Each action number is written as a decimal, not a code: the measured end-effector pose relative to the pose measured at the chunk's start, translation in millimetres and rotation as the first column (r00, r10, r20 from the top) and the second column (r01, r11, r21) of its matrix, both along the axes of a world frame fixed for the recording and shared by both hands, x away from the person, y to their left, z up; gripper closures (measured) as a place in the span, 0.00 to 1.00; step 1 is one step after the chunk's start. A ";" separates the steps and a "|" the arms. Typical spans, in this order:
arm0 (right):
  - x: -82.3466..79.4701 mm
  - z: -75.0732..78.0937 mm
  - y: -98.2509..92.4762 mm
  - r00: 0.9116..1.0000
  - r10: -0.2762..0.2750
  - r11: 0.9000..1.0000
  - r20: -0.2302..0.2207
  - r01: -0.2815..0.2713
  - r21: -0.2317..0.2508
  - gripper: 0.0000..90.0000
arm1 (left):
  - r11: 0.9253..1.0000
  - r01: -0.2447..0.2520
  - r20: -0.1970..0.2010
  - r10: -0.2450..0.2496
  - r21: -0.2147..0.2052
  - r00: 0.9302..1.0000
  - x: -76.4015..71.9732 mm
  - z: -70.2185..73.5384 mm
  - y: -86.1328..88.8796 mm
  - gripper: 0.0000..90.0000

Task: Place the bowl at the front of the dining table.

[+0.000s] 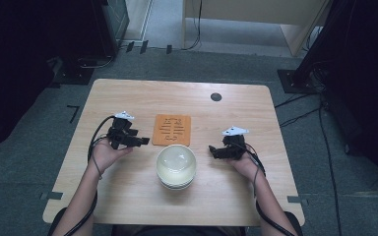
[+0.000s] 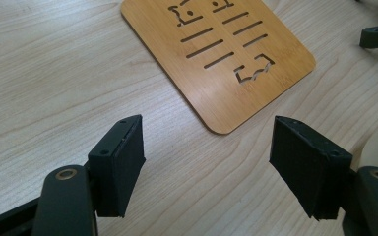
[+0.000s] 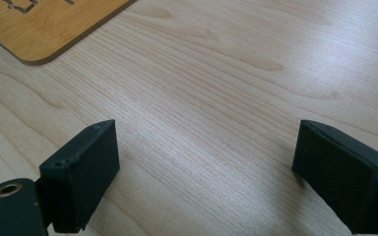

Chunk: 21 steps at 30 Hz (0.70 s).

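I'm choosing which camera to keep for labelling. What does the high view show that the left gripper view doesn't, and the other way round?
High view alone: the whole table on grey floor, the white bowl near its middle, both forearms, the left gripper and right gripper either side of the bowl, and a dark round spot near the far edge.

Left gripper view alone: a close look at its open black jaws over bare wood, and the mat's cut-out slots.

Shared: the orange mat lying flat on the wood, beyond the bowl.
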State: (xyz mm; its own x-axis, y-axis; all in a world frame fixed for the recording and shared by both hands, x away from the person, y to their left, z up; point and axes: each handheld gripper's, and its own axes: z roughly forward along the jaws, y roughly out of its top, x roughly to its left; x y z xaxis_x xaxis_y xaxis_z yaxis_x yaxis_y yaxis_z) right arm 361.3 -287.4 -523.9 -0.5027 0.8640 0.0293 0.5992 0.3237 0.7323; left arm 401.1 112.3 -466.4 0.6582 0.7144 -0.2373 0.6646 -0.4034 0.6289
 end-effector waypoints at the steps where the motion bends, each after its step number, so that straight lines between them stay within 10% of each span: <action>1: 0.0 0.0 0.0 1.000 0.000 1.000 0.000 0.000 0.000 0.11 | 1.000 -0.003 -0.004 0.003 0.004 1.000 0.0 0.4 -0.3 0.33; 21: 0.0 0.0 0.0 1.000 0.000 1.000 -0.001 0.000 0.000 0.11 | 0.999 0.038 0.004 -0.038 -0.022 0.999 -5.3 10.7 -6.8 0.33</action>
State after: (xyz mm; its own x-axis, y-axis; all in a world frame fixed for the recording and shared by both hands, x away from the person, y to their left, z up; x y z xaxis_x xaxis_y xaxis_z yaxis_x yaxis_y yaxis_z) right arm 361.3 -287.4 -523.9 -0.5022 0.8642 0.0298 0.5998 0.3233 0.7319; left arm 395.8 105.4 -455.7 0.6855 0.6837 -0.2503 0.6468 -0.4140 0.6405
